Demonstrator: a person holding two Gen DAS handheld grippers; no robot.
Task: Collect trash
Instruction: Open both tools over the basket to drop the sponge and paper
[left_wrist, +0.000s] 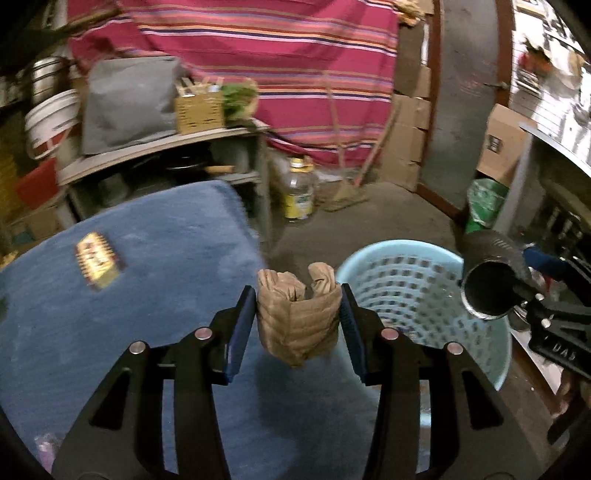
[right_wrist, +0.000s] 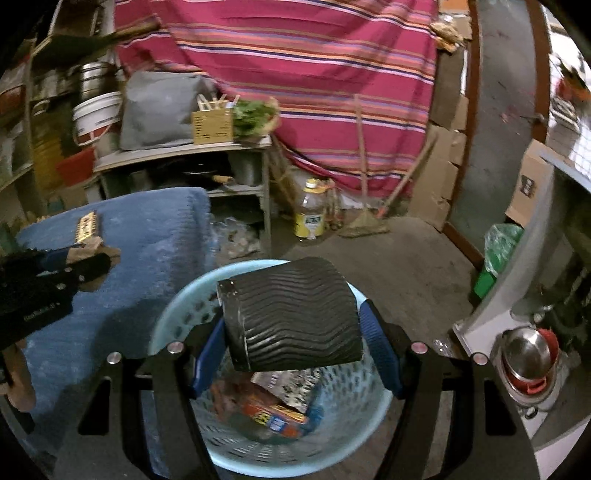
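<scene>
Keep your right gripper (right_wrist: 295, 332) clamped on the ribbed black cup (right_wrist: 291, 317) and your left gripper (left_wrist: 299, 314) on the crumpled brown paper (left_wrist: 299, 321) until each hangs squarely over the pale blue basket (right_wrist: 177, 306).

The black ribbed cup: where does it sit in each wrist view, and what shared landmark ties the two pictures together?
Left wrist view: the black ribbed cup is at the right edge, open mouth toward the camera, held by the right gripper.
Right wrist view: it fills the centre, on its side between the blue pads, above the basket.
Shared landmark: the light blue perforated basket.
</scene>
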